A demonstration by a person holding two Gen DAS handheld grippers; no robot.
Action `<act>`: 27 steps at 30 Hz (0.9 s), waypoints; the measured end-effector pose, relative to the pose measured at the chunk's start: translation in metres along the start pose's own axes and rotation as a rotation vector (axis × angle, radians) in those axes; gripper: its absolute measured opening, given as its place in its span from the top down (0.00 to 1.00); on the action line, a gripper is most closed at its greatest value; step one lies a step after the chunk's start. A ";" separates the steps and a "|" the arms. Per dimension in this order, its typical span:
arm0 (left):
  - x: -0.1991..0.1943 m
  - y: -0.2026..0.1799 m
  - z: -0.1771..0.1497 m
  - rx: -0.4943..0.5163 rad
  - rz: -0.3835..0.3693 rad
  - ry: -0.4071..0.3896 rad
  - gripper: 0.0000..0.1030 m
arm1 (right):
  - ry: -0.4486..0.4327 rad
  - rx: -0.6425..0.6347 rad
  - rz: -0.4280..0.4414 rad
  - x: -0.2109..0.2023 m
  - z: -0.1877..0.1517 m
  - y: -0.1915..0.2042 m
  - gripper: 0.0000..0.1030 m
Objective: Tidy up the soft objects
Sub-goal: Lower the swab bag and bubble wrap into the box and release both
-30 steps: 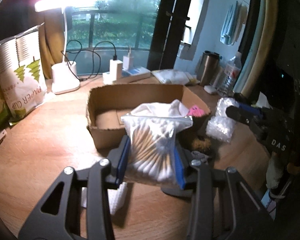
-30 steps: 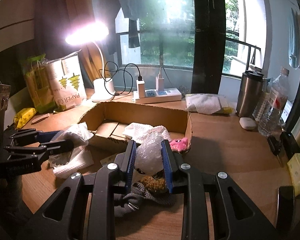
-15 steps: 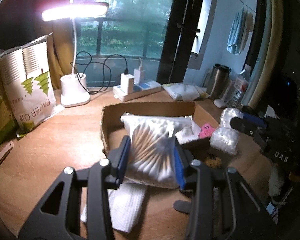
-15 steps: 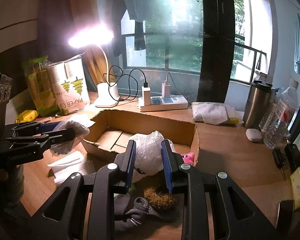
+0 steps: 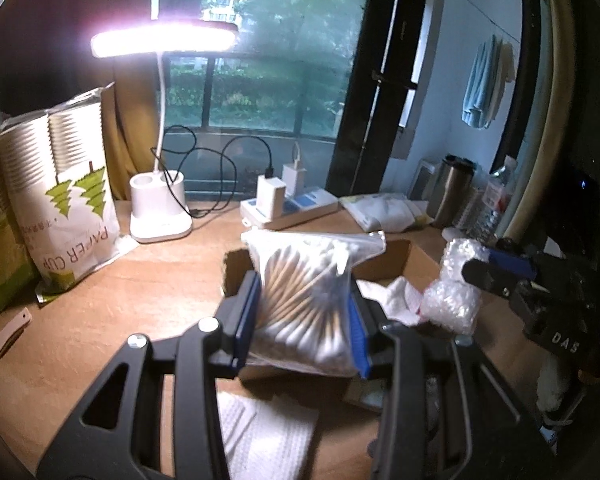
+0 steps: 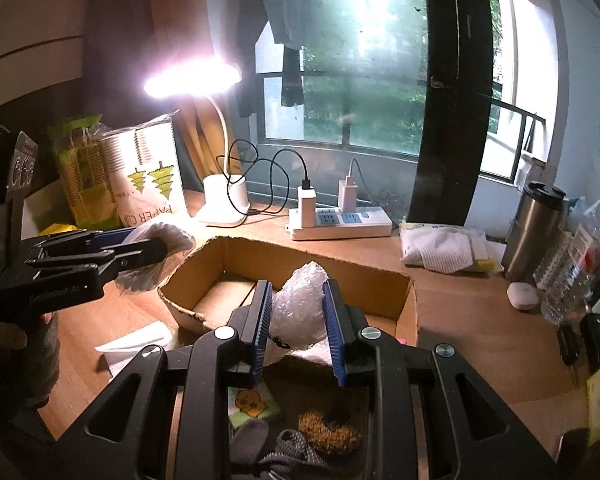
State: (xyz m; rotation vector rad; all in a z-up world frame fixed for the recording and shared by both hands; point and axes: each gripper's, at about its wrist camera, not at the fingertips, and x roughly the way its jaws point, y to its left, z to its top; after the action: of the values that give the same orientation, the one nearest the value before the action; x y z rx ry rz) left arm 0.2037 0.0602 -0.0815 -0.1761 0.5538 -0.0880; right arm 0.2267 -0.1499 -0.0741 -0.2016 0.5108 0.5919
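My left gripper (image 5: pixel 304 316) is shut on a clear zip bag of cotton swabs (image 5: pixel 308 292) and holds it above the near left corner of an open cardboard box (image 5: pixel 400 258). My right gripper (image 6: pixel 298 314) is shut on a wad of bubble wrap (image 6: pixel 300 304) and holds it over the box (image 6: pixel 228 248), near its front edge. The left gripper also shows in the right wrist view (image 6: pixel 100 256) and the right gripper in the left wrist view (image 5: pixel 500 276). A white cloth (image 5: pixel 396 300) lies in the box.
A white towel (image 5: pixel 260 436) lies on the wooden desk in front of the box. A brown fuzzy item (image 6: pixel 328 432) and a grey fabric item (image 6: pixel 276 452) lie below my right gripper. A lamp (image 5: pixel 160 216), power strip (image 6: pixel 340 220), paper cup bag (image 5: pixel 64 216), steel tumbler (image 6: pixel 536 228) stand behind.
Both grippers have risen and moved forward with their loads. The cotton swab bag is now over the box's left corner and the bubble wrap over the box's front edge.
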 end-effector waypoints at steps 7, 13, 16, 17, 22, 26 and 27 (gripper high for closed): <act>0.009 0.007 0.003 -0.022 0.007 -0.020 0.60 | -0.001 0.011 0.029 0.014 0.005 -0.001 0.73; 0.024 0.008 -0.001 -0.024 0.005 0.002 0.60 | 0.005 0.008 0.059 0.027 0.008 0.004 0.73; 0.030 0.008 -0.003 -0.027 -0.003 0.012 0.60 | 0.005 0.011 0.077 0.033 0.009 0.007 0.73; 0.032 0.008 -0.004 -0.031 -0.005 0.019 0.60 | 0.007 0.012 0.084 0.037 0.009 0.008 0.73; 0.049 0.009 -0.009 -0.024 0.000 0.075 0.60 | 0.020 0.029 0.106 0.052 0.008 0.009 0.73; 0.056 0.015 -0.013 -0.044 0.011 0.103 0.59 | 0.043 0.037 0.125 0.066 0.005 0.011 0.73; 0.057 0.015 -0.013 -0.043 0.012 0.109 0.59 | 0.051 0.037 0.130 0.070 0.004 0.011 0.73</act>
State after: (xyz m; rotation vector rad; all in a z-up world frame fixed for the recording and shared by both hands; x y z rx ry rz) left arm 0.2455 0.0655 -0.1245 -0.2107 0.6656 -0.0746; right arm 0.2719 -0.1054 -0.1071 -0.1495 0.5866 0.7044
